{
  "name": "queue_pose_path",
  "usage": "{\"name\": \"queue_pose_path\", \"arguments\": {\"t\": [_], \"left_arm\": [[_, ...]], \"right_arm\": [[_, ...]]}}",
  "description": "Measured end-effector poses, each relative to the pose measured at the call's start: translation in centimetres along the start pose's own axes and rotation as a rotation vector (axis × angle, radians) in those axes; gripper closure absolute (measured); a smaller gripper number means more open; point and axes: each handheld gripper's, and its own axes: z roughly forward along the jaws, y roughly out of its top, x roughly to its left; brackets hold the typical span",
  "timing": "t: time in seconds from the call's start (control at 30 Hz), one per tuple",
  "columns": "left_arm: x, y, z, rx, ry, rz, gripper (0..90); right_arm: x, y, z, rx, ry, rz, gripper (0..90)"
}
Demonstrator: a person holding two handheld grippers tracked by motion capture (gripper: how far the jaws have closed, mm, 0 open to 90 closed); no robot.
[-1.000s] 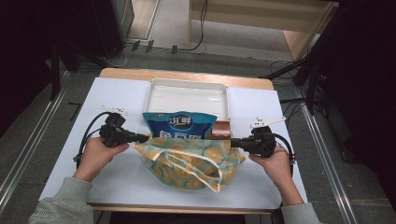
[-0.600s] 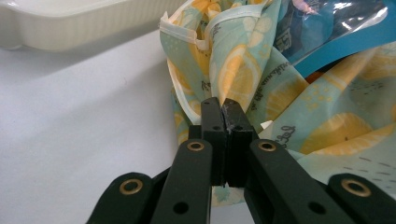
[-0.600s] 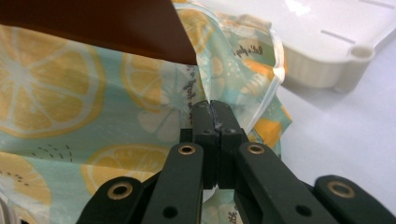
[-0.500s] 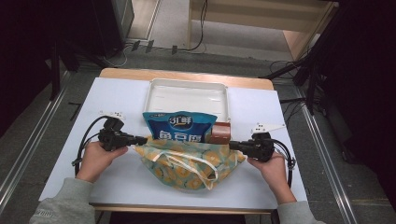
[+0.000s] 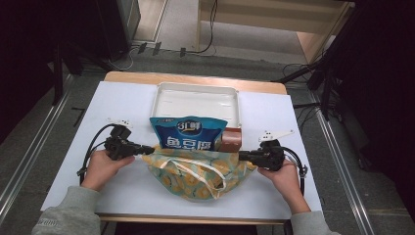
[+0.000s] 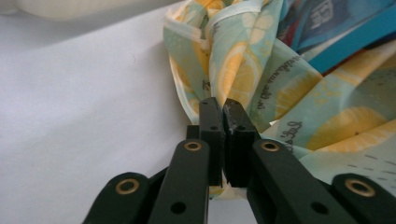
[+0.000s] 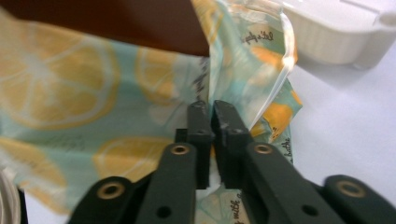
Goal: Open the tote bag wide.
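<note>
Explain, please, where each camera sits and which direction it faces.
High view: above the person's side, facing forward and down on the white table; forearms, hands, both tongs.
Left gripper view: on the left tongs, facing the lemon-print fabric bag; black jaws shut on it.
Right gripper view: on the right tongs, facing the same bag; jaws shut on it.
Shared: the bag, the white rectangular plastic tray.

The cloth bag (image 5: pixel 195 171) is pale mint with yellow lemon slices and cream handles. The snack packet (image 5: pixel 188 133) is blue with white lettering. The box (image 5: pixel 231 140) is brown, the tray (image 5: pixel 195 101) cream, the desk (image 5: pixel 122 186) white.
</note>
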Motion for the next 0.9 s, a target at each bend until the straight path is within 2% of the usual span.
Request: {"name": "queue_pose_path", "arguments": {"t": [0.07, 0.13, 0.27, 0.47, 0.77, 0.9], "left_arm": [[-0.3, 0.2, -0.4, 0.010, 0.018, 0.027, 83.2], [-0.6, 0.3, -0.8, -0.001, 0.019, 0.034, 78.1], [-1.1, 0.7, -1.7, -0.028, 0.012, 0.062, 70.4], [-2.1, 1.2, -3.0, -0.045, 0.015, 0.108, 60.5], [-4.1, 2.0, -4.9, -0.057, 0.000, 0.158, 53.0], [-5.2, 2.3, -4.8, -0.064, -0.026, 0.183, 50.7]], "right_arm": [[0.3, 0.2, -0.3, 0.014, 0.000, -0.032, 78.4], [0.5, 0.4, -0.7, 0.010, 0.001, -0.057, 73.9], [0.6, 0.8, -1.6, -0.011, 0.010, -0.057, 70.2], [1.3, 1.4, -3.1, -0.037, -0.004, -0.101, 64.1], [2.9, 2.5, -4.6, -0.042, -0.007, -0.114, 58.2], [3.5, 2.7, -5.0, -0.053, -0.010, -0.118, 53.5]]}}
